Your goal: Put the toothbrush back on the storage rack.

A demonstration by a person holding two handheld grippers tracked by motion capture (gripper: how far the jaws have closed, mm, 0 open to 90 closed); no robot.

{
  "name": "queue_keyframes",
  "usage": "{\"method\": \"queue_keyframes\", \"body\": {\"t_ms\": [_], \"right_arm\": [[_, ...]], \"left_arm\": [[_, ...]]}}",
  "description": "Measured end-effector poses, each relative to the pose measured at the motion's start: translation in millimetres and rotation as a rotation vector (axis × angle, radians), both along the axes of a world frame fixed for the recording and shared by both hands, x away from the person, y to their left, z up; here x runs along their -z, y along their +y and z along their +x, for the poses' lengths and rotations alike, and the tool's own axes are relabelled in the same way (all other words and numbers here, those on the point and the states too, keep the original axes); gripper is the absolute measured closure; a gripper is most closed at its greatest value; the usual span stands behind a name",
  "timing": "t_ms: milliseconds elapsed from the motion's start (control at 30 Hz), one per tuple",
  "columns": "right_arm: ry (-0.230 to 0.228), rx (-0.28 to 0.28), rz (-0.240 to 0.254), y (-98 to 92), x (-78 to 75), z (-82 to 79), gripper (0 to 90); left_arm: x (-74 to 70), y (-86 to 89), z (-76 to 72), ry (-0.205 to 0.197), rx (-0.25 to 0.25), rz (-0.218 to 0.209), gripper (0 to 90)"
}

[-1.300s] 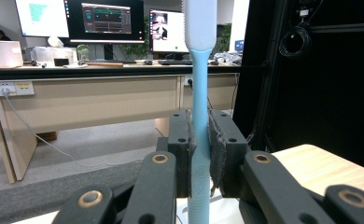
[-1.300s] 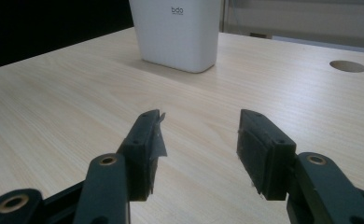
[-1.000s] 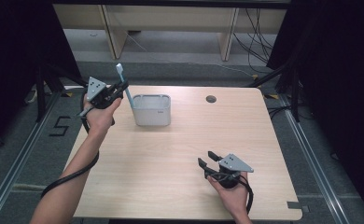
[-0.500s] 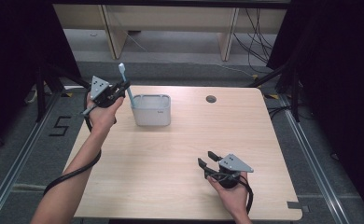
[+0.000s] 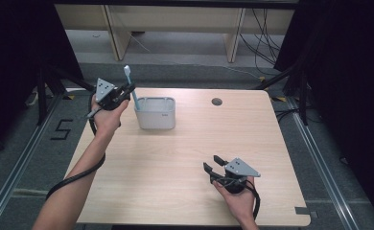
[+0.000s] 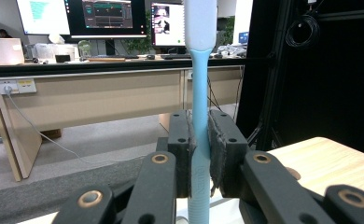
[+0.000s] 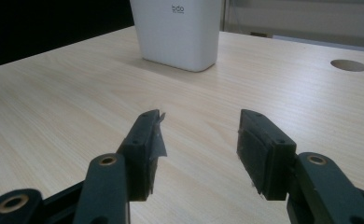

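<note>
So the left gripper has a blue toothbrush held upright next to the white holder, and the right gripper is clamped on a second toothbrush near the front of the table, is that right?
Not quite. The right gripper holds nothing: in the right gripper view its fingers stand apart over bare table. The rest is right: the left gripper is shut on the blue toothbrush, upright beside the white holder.

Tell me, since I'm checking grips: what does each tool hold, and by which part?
The left tool clamps the toothbrush by its handle; the right tool is open and empty.
</note>
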State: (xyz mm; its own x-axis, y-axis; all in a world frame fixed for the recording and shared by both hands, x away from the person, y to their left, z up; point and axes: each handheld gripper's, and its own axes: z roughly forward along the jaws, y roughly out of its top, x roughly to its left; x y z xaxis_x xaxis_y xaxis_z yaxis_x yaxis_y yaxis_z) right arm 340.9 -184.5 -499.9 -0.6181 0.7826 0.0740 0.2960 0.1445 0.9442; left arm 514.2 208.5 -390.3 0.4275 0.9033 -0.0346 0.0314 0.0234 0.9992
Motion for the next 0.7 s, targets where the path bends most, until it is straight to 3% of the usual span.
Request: {"method": "queue_keyframes", "body": {"t_ms": [400,700], "right_arm": [[0.011,0.01,-0.013,-0.5,0.3,-1.1,49.8],[-0.009,0.013,-0.028,-0.9,1.0,-0.1,49.7]], "left_arm": [[8.8,-0.8,1.4,0.021,-0.003,0.004,79.1],[16.7,-1.4,2.4,0.04,-0.005,0.014,79.2]]}}
